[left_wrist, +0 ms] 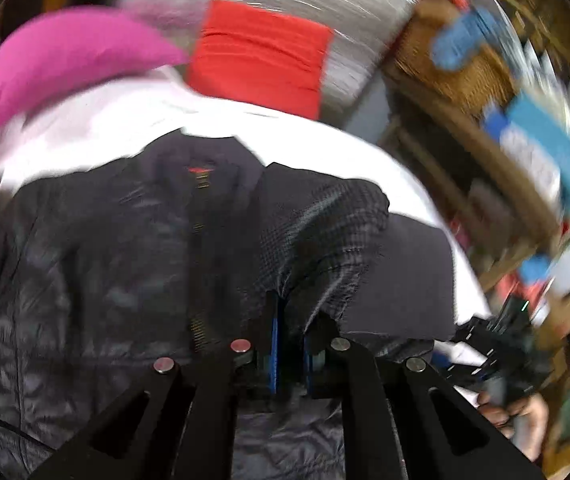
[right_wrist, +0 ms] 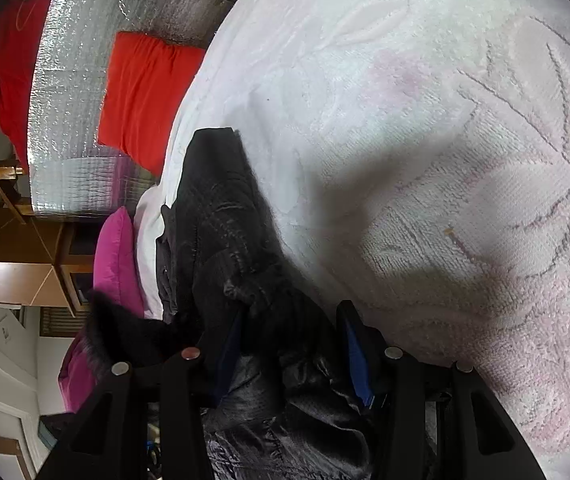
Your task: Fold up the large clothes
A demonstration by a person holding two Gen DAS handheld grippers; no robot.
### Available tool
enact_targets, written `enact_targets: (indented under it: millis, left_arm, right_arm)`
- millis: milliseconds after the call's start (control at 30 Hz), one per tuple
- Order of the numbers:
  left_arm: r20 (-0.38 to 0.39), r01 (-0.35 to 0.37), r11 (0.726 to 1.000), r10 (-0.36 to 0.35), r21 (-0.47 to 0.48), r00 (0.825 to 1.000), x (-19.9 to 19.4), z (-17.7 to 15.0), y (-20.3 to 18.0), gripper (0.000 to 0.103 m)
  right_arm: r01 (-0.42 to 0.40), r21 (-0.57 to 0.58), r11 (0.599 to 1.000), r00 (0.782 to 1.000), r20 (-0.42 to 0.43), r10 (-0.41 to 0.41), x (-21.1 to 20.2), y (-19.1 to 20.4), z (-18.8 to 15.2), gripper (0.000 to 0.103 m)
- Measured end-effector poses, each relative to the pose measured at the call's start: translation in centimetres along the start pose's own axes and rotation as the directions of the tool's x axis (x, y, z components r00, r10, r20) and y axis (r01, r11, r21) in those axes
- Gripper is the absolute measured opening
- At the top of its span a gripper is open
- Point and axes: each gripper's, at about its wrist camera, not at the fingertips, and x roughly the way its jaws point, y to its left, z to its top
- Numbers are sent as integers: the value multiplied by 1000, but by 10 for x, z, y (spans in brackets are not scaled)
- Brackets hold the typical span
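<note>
A black quilted jacket lies spread on a white bedspread, collar away from me, zip down the middle. In the blurred left wrist view, my left gripper is shut on a raised fold of the jacket's right front panel, blue pads nearly together. The right gripper, held in a hand, shows at the jacket's right edge. In the right wrist view, my right gripper holds a thick bunch of the jacket that fills the gap between its fingers; the rest trails away over the bedspread.
A pink pillow and a red cushion lie at the head of the bed against a silver quilted panel. Wicker and wooden shelves with clutter stand to the right. A wooden cabinet is beside the bed.
</note>
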Motion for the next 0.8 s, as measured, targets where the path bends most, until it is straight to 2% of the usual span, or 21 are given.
enact_targets:
  millis: [67, 167, 233, 300, 367, 433, 500, 533, 600, 700, 800]
  left_arm:
    - [-14, 14, 992, -16, -125, 1000, -12, -7, 40, 13]
    - [-14, -22, 975, 19, -222, 1000, -26, -25, 78, 14]
    - [-6, -31, 961, 31, -276, 1000, -40, -42, 100, 21]
    - [25, -29, 947, 39, -320, 999, -54, -54, 116, 38]
    - [49, -42, 937, 62, -346, 997, -64, -60, 127, 48]
    - [58, -34, 936, 58, -350, 997, -68, -58, 131, 56]
    - [72, -18, 940, 46, -341, 996, -73, -57, 135, 71]
    - [83, -23, 937, 55, -348, 995, -73, -58, 139, 73]
    - [78, -40, 916, 78, -400, 994, -72, -60, 153, 75]
    - [57, -35, 878, 71, -478, 996, -68, -60, 172, 75]
    - [47, -79, 872, 116, -482, 992, -68, -63, 175, 75]
  right_arm:
    - [8, -4, 1000, 1000, 5, -8, 0, 1, -1, 51]
    - [23, -13, 1000, 1000, 15, -23, 0, 4, -2, 51]
    - [31, -16, 999, 999, 22, -31, -1, 5, -3, 51]
    - [39, -17, 999, 999, 30, -38, -2, 6, -4, 51]
    - [49, -24, 999, 998, 38, -48, -4, 8, -5, 51]
    - [52, -29, 998, 998, 46, -51, -6, 10, -6, 52]
    - [47, -34, 998, 998, 52, -45, -8, 11, -7, 52]
    - [41, -36, 998, 997, 63, -39, -11, 12, -7, 52]
    - [36, -48, 998, 995, 95, -31, -16, 14, -7, 52]
    - [21, -78, 997, 993, 121, -11, -16, 18, -6, 55]
    - [45, -121, 992, 992, 125, -30, -9, 26, -6, 58]
